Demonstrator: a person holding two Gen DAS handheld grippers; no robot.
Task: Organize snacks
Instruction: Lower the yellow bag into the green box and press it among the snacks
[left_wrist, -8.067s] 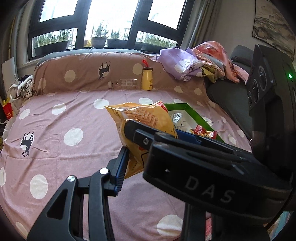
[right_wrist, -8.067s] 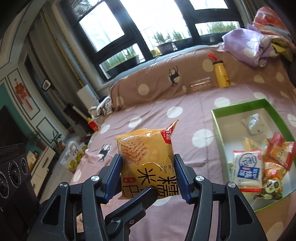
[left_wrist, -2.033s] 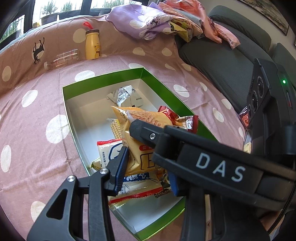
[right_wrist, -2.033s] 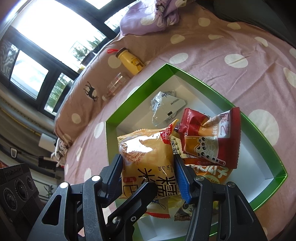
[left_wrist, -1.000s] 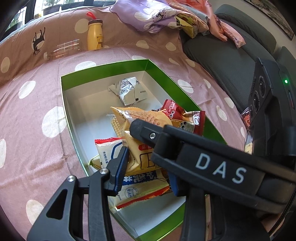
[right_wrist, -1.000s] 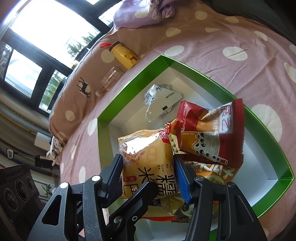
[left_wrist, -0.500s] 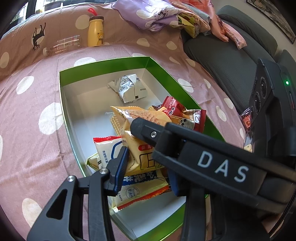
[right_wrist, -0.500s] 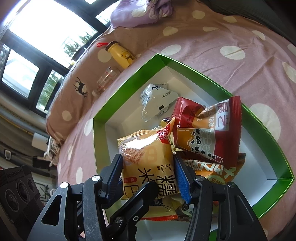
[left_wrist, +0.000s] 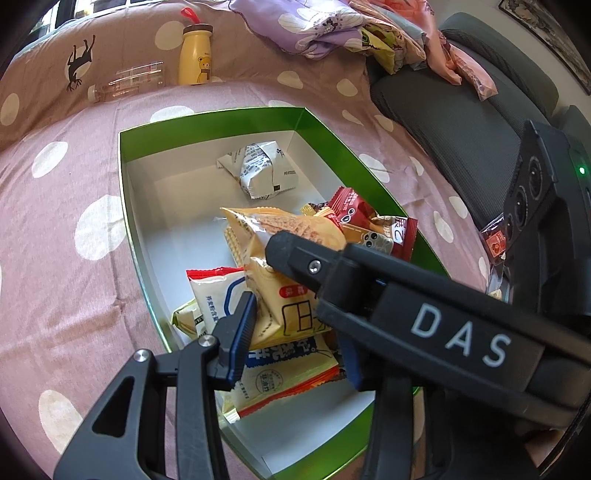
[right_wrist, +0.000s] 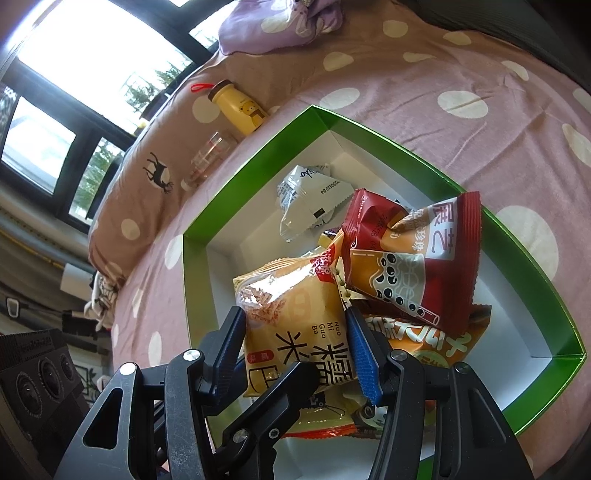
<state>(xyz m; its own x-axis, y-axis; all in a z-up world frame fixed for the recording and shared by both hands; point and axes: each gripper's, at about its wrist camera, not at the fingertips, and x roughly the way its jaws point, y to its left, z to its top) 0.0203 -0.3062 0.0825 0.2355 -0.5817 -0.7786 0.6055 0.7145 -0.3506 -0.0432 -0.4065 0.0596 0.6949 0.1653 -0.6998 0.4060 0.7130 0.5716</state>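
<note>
A yellow rice-cracker packet hangs over the snack pile inside the green-rimmed white box. My right gripper is shut on the packet's two side edges. My left gripper has the packet's lower end between its pads; its jaws are opening, and the pads still touch the packet. In the box lie a red-and-orange milk-tea packet, a silver-white packet and a white-and-blue packet.
The box sits on a pink polka-dot sheet. A yellow bottle and a clear bottle lean on the bolster behind. Heaped bedding and grey cushions lie to the right.
Eight seconds ago the packet was held over the bare sheet; it now hangs low over the box's pile. Over the last second both hands kept still, with the left pads a touch wider.
</note>
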